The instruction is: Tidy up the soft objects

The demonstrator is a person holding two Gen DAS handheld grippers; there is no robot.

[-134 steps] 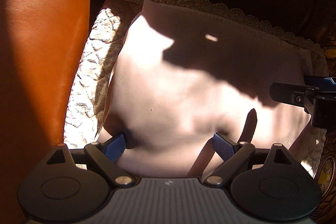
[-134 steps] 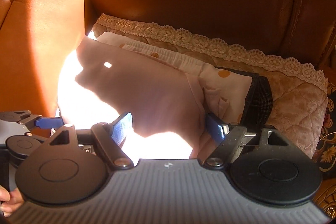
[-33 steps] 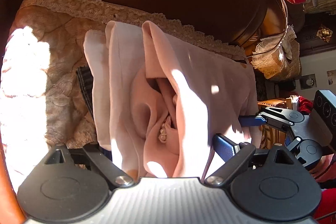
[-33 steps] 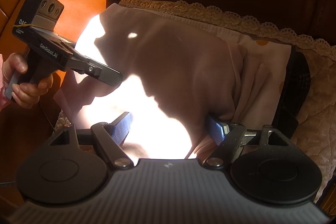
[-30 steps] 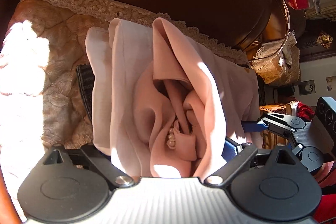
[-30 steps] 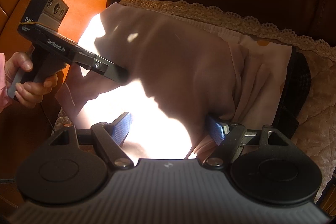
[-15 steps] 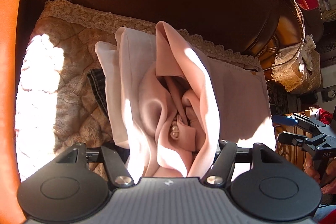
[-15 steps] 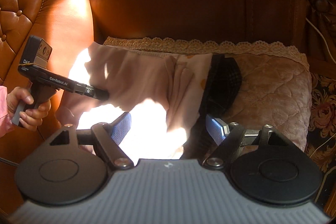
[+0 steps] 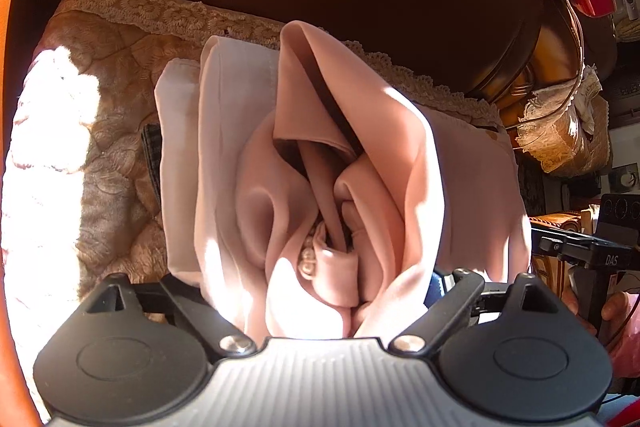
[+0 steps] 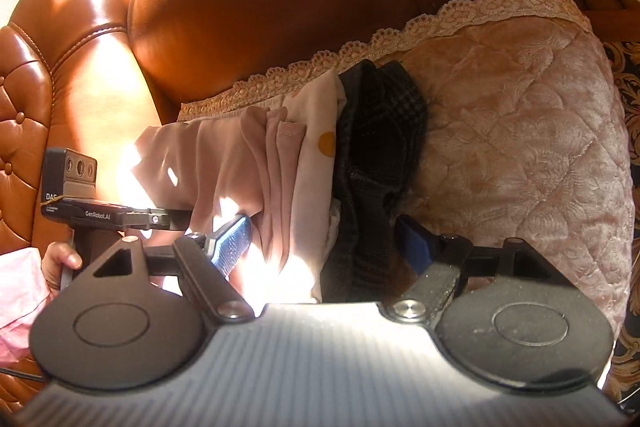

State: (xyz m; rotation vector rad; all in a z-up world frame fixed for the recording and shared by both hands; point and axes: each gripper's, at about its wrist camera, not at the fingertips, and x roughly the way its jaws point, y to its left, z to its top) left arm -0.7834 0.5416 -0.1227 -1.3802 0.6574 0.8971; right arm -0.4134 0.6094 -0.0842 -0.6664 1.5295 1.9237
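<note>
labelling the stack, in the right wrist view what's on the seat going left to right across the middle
left tool → pink garment → dotted cream cloth → dark plaid cloth → quilted cushion

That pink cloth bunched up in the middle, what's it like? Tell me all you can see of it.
The pink cloth is a smooth, soft, thin fabric, folded into deep loose pleats and gathered between the fingers of the left gripper, which is closed on it. A few small pearl-like beads show deep in the folds. It lies over a paler cream cloth on the quilted, lace-edged seat cushion. Sunlight brightens its lower edge. From the right wrist view its folded edges lie beside a dotted cloth.
</note>
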